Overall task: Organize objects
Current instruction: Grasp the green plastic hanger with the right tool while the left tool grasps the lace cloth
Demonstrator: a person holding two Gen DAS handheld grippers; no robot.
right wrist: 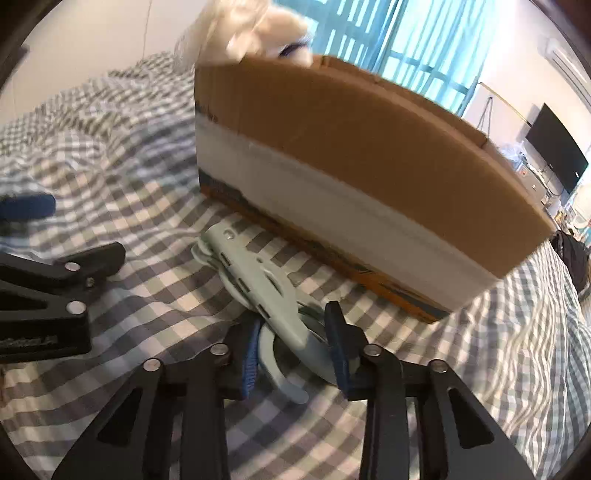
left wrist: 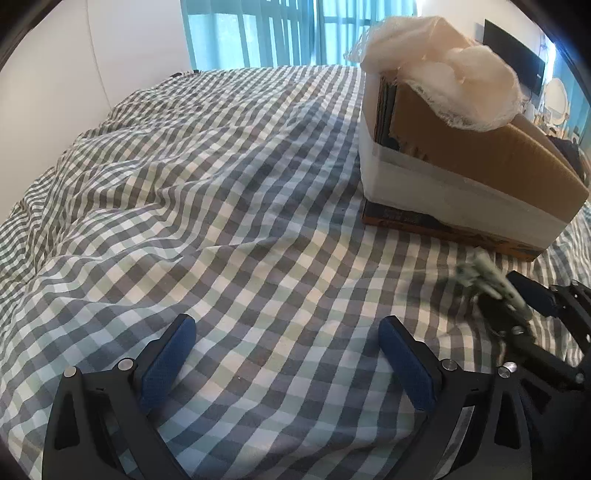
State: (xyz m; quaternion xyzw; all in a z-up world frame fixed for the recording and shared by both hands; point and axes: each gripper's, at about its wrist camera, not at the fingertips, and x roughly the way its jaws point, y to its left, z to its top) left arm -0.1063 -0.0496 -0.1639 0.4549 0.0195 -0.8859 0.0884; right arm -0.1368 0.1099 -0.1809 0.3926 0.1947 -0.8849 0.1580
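Observation:
My right gripper (right wrist: 295, 339) is shut on a pale green plastic hanger clip (right wrist: 258, 280), holding it just above the checked bedspread (right wrist: 129, 155), in front of the cardboard box (right wrist: 351, 147). In the left wrist view the clip (left wrist: 487, 280) shows blurred at the right with the right gripper (left wrist: 524, 325) behind it. My left gripper (left wrist: 288, 332) is open and empty over the bedspread (left wrist: 203, 184). The box (left wrist: 480, 155) stands on the bed at the right, with white stuffing (left wrist: 461, 81) sticking out of its top.
The box has a white band and a dark printed base. A window with blue blinds (left wrist: 258, 33) is behind the bed. A black screen (right wrist: 557, 147) hangs on the far wall. The left gripper's arm (right wrist: 48, 288) is at the left in the right wrist view.

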